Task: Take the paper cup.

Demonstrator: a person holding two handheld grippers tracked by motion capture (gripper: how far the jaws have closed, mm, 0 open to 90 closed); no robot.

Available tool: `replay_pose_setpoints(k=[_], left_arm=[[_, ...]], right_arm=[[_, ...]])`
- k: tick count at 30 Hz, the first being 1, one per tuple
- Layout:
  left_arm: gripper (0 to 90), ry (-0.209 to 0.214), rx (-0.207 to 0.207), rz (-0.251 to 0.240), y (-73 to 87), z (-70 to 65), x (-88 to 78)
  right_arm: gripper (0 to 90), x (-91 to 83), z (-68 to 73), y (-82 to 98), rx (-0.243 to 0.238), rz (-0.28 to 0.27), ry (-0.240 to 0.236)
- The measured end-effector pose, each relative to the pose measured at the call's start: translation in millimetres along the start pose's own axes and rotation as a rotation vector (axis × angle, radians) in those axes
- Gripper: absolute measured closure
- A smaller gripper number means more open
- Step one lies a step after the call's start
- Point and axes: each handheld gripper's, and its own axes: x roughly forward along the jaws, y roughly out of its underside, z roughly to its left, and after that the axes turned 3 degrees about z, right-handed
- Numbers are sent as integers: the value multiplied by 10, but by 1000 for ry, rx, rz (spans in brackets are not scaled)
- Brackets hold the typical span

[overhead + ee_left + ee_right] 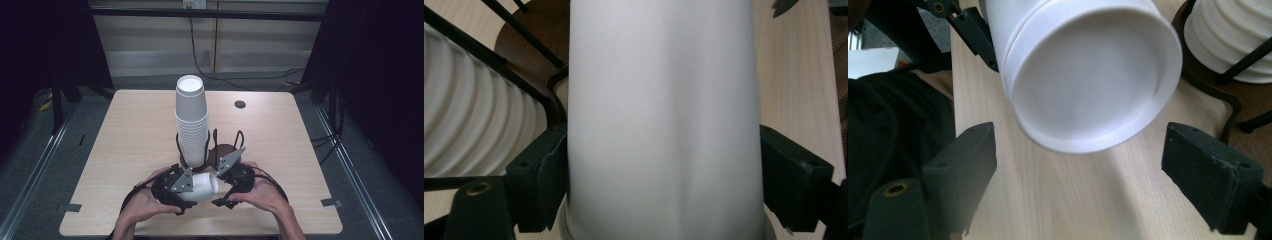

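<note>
A white paper cup lies on its side just above the table's near edge, with my left gripper shut on its wall. In the left gripper view the cup stands between the two black pads, which press on both sides. The cup's base faces my right gripper, whose jaws stand open on either side of it, apart from the cup. In the high view the right gripper sits just right of the cup.
A tall stack of white cups stands upside down in a wire holder on a round wooden base, right behind the grippers. The wooden table has a dark cable hole at the back right.
</note>
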Motion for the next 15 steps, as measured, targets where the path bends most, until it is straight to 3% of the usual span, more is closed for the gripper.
replay_pose_setpoints(k=[15], left_arm=[[175,19,50,79,-92,-55,38]], right_arm=[[162,39,-7,-117,-6,73,-39]])
